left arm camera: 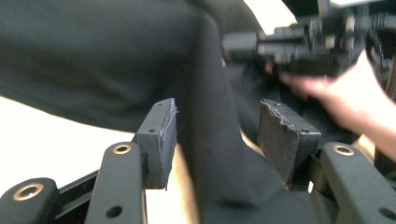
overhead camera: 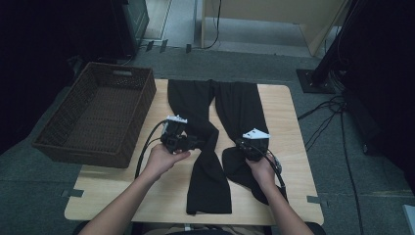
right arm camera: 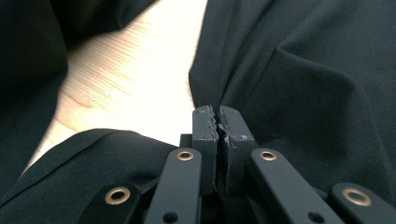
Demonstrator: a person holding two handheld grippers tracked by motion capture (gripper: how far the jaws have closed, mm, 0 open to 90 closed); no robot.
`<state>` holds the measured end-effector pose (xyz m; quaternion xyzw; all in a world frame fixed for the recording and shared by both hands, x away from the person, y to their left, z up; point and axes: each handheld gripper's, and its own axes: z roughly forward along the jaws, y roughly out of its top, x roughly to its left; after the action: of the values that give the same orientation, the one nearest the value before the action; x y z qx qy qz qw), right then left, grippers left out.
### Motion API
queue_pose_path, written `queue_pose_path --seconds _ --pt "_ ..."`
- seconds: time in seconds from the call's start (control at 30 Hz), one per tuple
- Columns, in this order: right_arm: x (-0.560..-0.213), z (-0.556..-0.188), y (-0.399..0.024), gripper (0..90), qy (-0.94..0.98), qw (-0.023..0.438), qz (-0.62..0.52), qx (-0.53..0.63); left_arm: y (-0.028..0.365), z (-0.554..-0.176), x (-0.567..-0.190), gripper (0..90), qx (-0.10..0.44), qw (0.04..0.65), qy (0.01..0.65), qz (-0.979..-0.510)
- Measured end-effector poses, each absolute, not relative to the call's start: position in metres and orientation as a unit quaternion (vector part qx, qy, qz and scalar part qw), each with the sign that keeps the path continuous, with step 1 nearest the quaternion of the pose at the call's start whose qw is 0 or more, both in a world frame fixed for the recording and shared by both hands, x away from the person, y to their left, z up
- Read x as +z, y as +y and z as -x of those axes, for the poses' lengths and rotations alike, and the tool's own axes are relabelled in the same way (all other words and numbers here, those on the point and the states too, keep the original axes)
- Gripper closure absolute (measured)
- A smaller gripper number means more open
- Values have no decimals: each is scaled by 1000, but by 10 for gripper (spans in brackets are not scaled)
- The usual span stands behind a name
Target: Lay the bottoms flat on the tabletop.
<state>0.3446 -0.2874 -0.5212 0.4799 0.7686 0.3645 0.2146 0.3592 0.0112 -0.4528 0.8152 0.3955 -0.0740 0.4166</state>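
A pair of black trousers [overhead camera: 240, 105] lies on the wooden table [overhead camera: 286, 117], legs reaching toward the near edge and partly folded over. My left gripper [overhead camera: 196, 143] is at the left leg's edge. In the left gripper view it [left arm camera: 217, 126] stands open, a ridge of the black cloth [left arm camera: 93, 56] running between the spread pads [left arm camera: 163, 137]. My right gripper [overhead camera: 244, 147] rests on the right leg. In the right gripper view it [right arm camera: 217, 112] is shut on a pinched fold of the cloth [right arm camera: 317, 70].
A brown wicker basket [overhead camera: 98, 112] stands at the table's left side, overhanging the edge. Cables lie on the floor to the right [overhead camera: 328, 117]. Bare wood shows at the near left [overhead camera: 122, 191]. The other hand and its gripper [left arm camera: 303, 42] appear far off in the left gripper view.
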Motion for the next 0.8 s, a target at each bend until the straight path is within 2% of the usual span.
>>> queue_pose_path --seconds 0.23,0.3,0.4,0.43,0.47,0.63,0.8 --pt "-521 -343 -285 878 776 224 -469 357 3 -352 -491 458 -62 357 407 -838" --pt "-521 -342 -285 878 775 224 -470 358 2 -352 -496 562 -84 360 407 -835" --pt "-521 -342 -285 878 776 224 -470 357 2 -348 -493 792 -105 368 388 -838" --pt "-521 -341 -284 878 776 224 -469 356 3 -345 -489 864 -103 371 385 -839" --pt "-521 -341 -284 877 776 224 -470 357 6 -343 -482 887 -103 375 381 -839" --pt "-521 -340 -284 877 777 226 -468 357 38 -325 -437 892 -62 377 374 -845" --pt "-521 -340 -284 877 776 226 -470 356 77 -305 -383 885 14 339 396 -853"
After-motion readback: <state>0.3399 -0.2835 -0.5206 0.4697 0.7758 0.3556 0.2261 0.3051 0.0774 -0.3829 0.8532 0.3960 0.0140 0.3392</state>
